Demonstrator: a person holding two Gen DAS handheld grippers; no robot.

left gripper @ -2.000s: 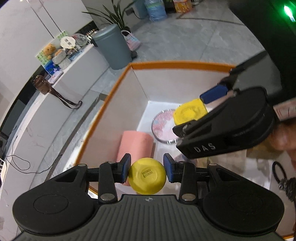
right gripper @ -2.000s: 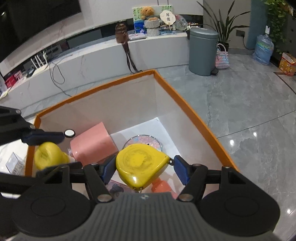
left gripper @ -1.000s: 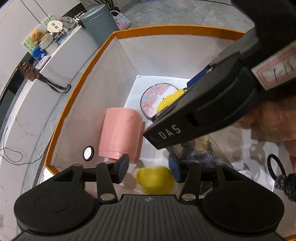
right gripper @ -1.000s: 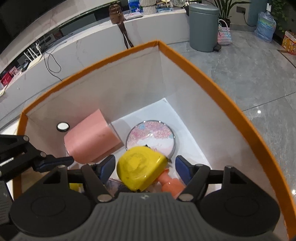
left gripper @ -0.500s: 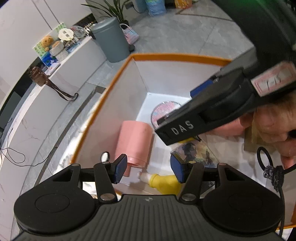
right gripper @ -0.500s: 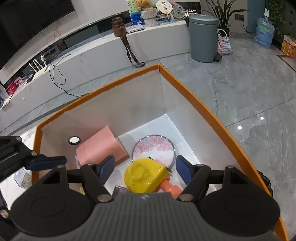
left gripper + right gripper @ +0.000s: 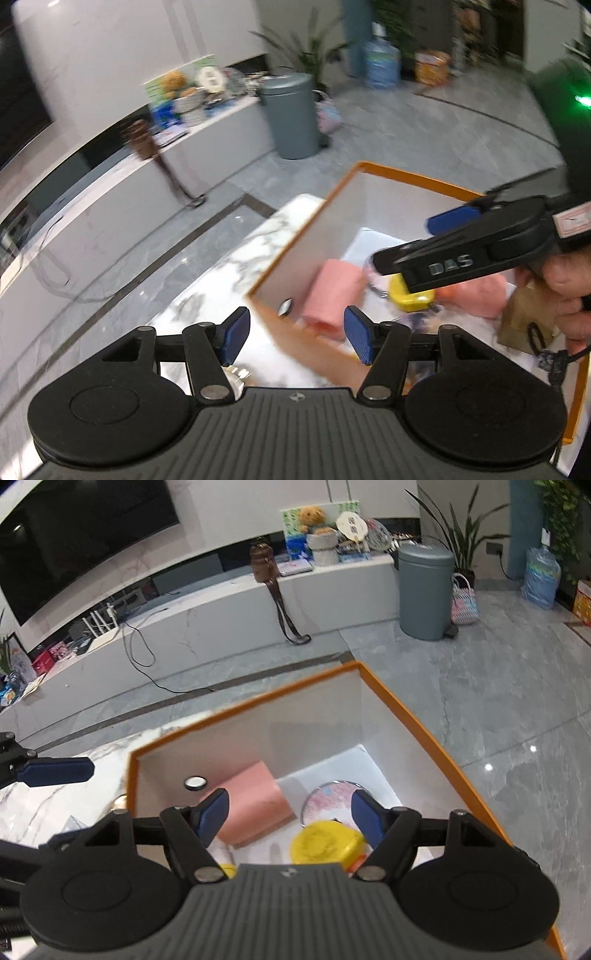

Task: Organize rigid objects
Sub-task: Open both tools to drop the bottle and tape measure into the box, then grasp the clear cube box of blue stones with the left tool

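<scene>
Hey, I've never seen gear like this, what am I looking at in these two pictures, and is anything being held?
These are hand-held tools, not a robot: a person grips a two-finger gripper in each hand, and a fisheye camera on each looks forward along its blue-padded fingers. One picture comes from the left gripper, the other from the right gripper. In the left view you also see the right tool from the side, with the person's hand on it. Below both is an orange-edged box on a marble tabletop. Inside lie a pink roll, a round patterned disc and a yellow tape measure. Neither gripper holds anything; the left one's jaws are opening with nothing between them.
</scene>
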